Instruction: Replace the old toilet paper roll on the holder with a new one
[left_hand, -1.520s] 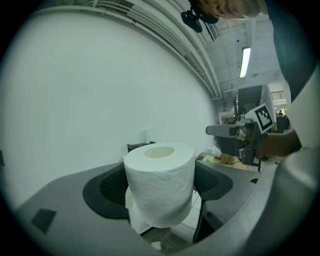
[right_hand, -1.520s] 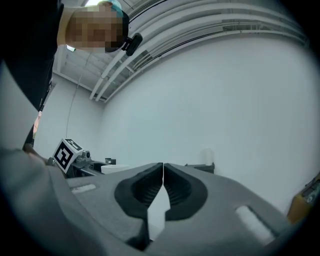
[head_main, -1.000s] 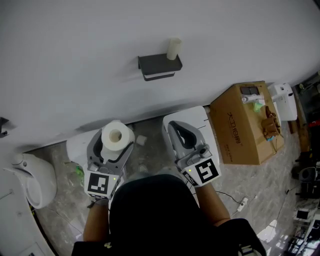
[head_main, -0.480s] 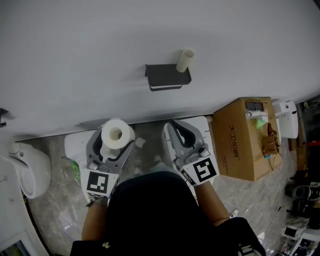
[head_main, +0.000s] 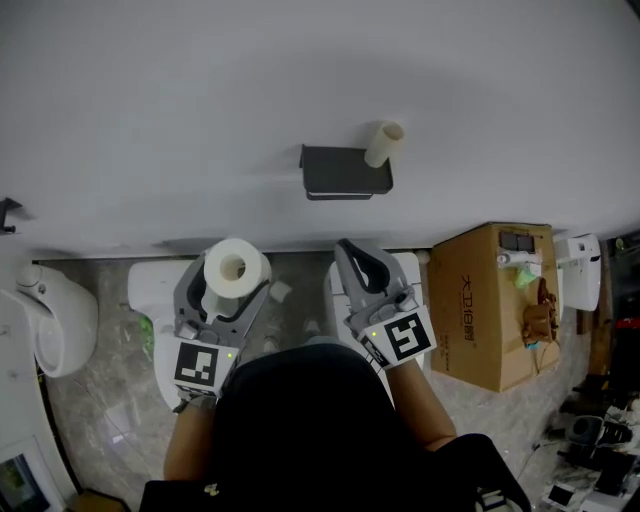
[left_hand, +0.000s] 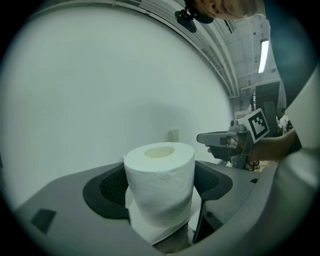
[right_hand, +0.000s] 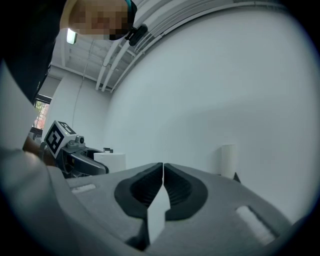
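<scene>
Holder (head_main: 345, 172) now lower and more to right in head view than second ago; both grippers shifted along wall (head_main: 200, 100). Holder dark, fixed on wall, well ahead of grippers. New roll (head_main: 235, 268) stands upright between left gripper (head_main: 228, 290) jaws, squeezed at its sides. Likely light, soft, easy to squash; hold sides gently. Right gripper (head_main: 356, 262) pinched tight, nothing in it. Old tube (head_main: 385, 143), smallest, stands at holder's right end; looks bare card, very light, easy to crush; best taken round middle.

A person in a black top (head_main: 300, 420); grey left hand-held gripper (head_main: 232, 288) and right hand-held gripper (head_main: 347, 248), each bearing a black-and-white square-marker cube (head_main: 197, 365).
</scene>
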